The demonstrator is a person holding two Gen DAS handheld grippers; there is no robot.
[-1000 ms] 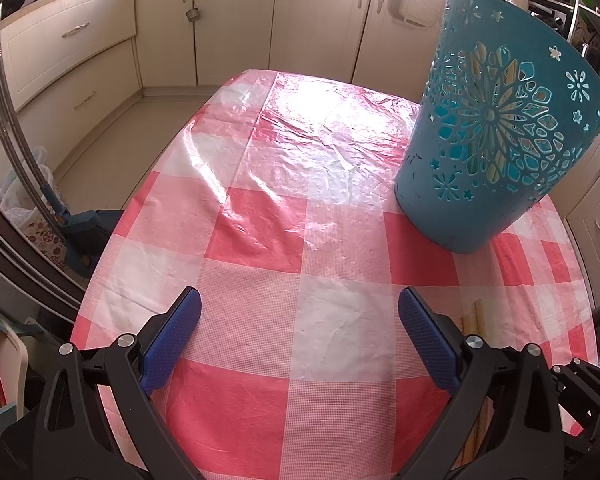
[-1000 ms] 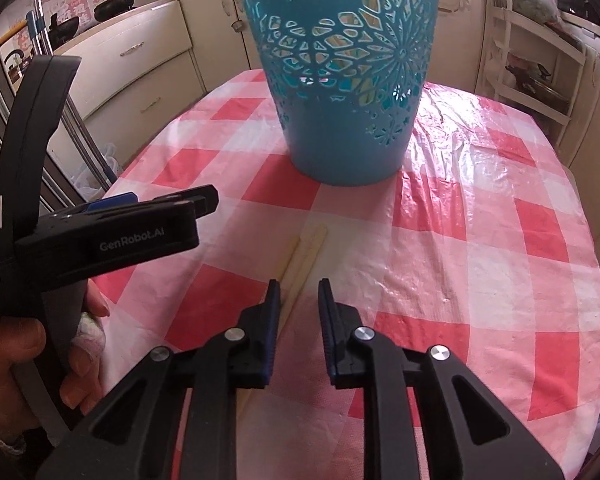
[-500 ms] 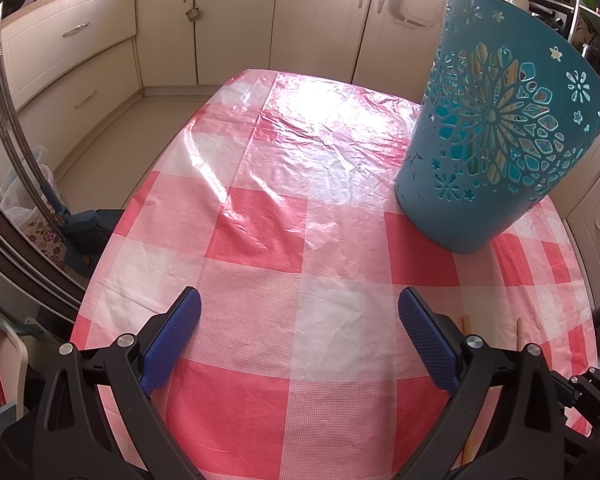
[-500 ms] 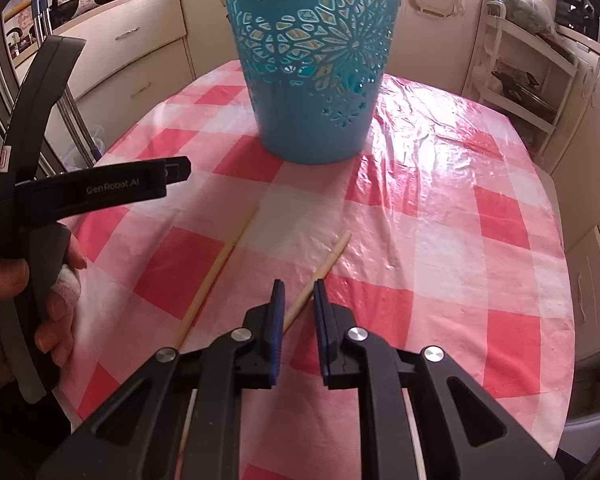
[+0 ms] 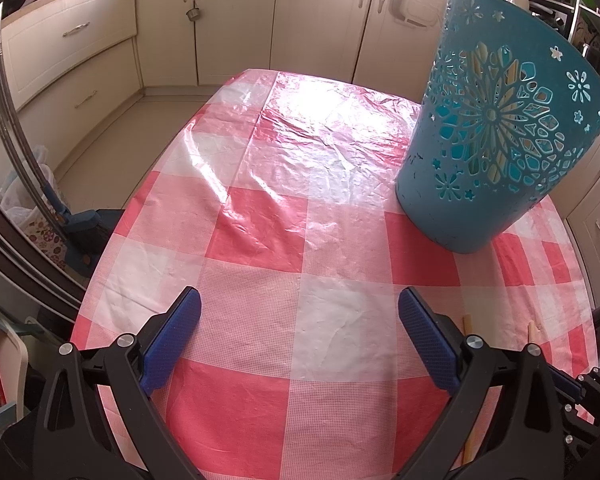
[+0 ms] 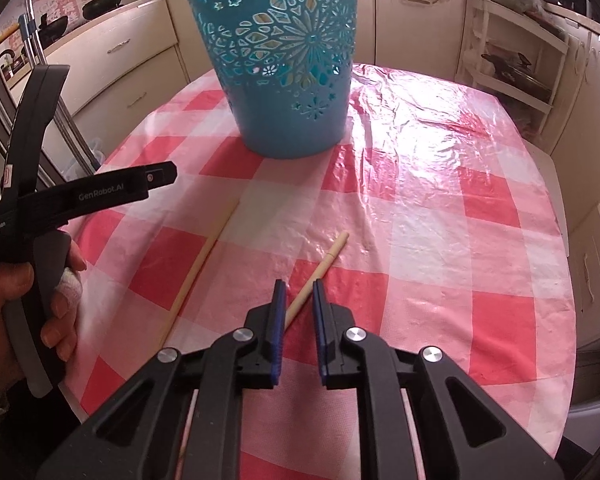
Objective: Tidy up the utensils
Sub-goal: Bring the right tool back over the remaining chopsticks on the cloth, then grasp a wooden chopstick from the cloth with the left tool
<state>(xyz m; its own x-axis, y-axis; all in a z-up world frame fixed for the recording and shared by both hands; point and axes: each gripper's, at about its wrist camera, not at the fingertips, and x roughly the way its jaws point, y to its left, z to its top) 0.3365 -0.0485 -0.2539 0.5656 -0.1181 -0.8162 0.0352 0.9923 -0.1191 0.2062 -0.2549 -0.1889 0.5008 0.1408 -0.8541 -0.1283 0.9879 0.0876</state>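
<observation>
where the bench point(image 6: 440, 208) carries its red-and-white checked plastic cloth, the following stand or lie: one teal plastic basket point(image 6: 284, 64), upright, pierced with flower and star cutouts, at the far middle of the bench in the right wrist view and at the right in the left wrist view, with pale wooden sticks visible through its openings; one wooden chopstick point(image 6: 198, 268), lying loose on the cloth near the bench's left edge, pointing roughly toward the basket and well short of it; a second wooden chopstick point(image 6: 324, 262), lying at a slant to the right of the first and apart from it, its near part running in between the right gripper's point(image 6: 298, 300) blue pads. right gripper: jaws narrow and closing, the chopstick between them, a sliver of gap visible on each side, so the pads are not pressing on it. left gripper point(image 5: 300, 322): jaws spread wide over bare cloth, nothing between them; seen from the right wrist view as a black handle held in a hand point(image 6: 28, 312) at the bench's left edge, one finger wrapped in white. surroundings: cream kitchen cabinets point(image 5: 228, 20) behind the bench, dark pans point(image 6: 100, 0) on the counter at upper left.
</observation>
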